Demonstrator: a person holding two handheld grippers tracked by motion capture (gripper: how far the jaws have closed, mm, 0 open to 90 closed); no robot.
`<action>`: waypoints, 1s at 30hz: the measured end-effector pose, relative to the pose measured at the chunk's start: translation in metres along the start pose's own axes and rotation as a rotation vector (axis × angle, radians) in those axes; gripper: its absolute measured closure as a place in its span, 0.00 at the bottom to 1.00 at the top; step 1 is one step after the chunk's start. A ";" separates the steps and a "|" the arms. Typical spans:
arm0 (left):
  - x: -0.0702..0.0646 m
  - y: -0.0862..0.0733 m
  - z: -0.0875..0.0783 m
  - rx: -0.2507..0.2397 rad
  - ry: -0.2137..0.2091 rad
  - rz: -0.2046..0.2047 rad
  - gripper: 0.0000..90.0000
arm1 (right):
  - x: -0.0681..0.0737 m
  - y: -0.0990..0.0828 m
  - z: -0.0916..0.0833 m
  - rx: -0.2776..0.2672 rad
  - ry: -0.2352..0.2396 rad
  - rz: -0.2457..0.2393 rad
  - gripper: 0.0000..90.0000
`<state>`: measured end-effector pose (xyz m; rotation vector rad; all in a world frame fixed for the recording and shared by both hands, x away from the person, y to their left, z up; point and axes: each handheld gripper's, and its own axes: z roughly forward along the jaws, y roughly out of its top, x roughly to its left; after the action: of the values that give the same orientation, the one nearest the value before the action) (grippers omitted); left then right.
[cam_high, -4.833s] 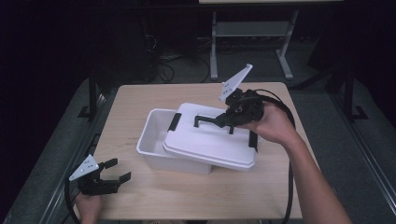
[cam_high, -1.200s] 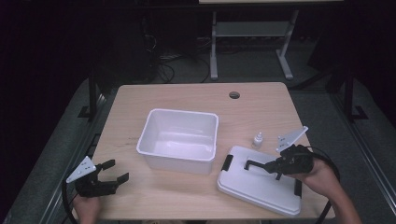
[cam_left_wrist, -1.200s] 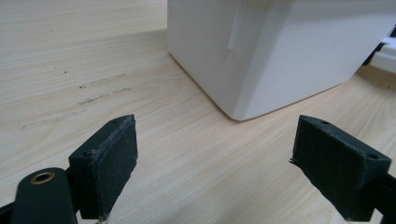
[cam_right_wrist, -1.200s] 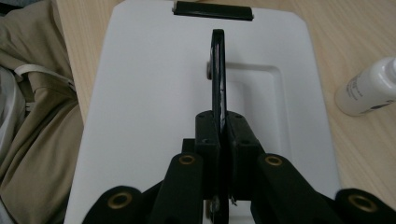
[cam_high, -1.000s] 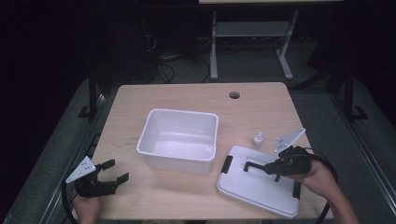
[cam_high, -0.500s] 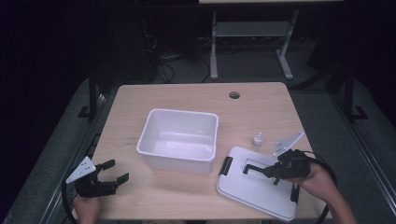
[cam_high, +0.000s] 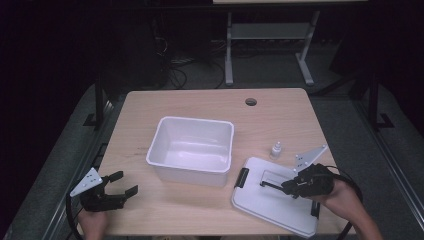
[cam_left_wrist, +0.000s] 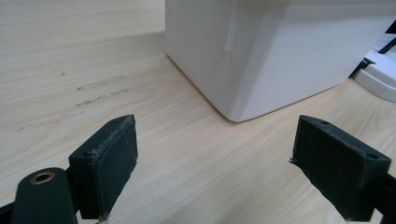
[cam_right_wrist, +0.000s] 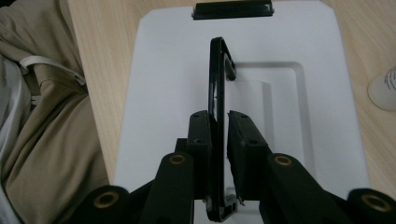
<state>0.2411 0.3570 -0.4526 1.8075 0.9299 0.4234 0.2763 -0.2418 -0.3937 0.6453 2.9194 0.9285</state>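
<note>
White plastic lid (cam_high: 274, 200) lies flat at about five o'clock on my desk (cam_high: 200, 105), its near corner running close to the desk's front edge and its long side slanting toward the right edge; a black latch (cam_high: 242, 177) marks the end facing the tub. The open white tub (cam_high: 192, 150) sits mid-desk, just apart from the lid's latch end, with bare wood all around its far side toward twelve o'clock, where a small cable hole (cam_high: 251, 102) breaks the surface. A little white bottle (cam_high: 275, 149) stands just past the lid's far edge, at about three o'clock from the tub. My right gripper (cam_right_wrist: 218, 140) has its jaws on either side of the lid's upright black handle (cam_right_wrist: 217, 84); they have just been opening, and a thin gap shows beside the bar, so the pinch is loosened. My left gripper (cam_left_wrist: 215, 163) rests at seven o'clock near the front-left corner, jaws spread wide with nothing between, the tub's corner just ahead. Compared with nearly five seconds ago, the lid has come off the tub and now lies to its right.
</note>
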 end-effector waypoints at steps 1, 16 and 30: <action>0.000 0.000 0.000 0.000 0.000 0.000 0.15 | 0.001 0.001 -0.001 -0.002 -0.002 -0.002 0.86; 0.002 -0.001 0.001 0.003 0.000 -0.004 0.15 | 0.000 0.009 -0.017 -0.017 -0.049 0.014 0.79; 0.002 0.000 0.004 0.010 0.004 0.006 0.15 | -0.020 0.013 -0.019 0.002 -0.088 0.048 0.74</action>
<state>0.2447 0.3563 -0.4544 1.8193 0.9311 0.4264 0.2973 -0.2500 -0.3730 0.7398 2.8403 0.8774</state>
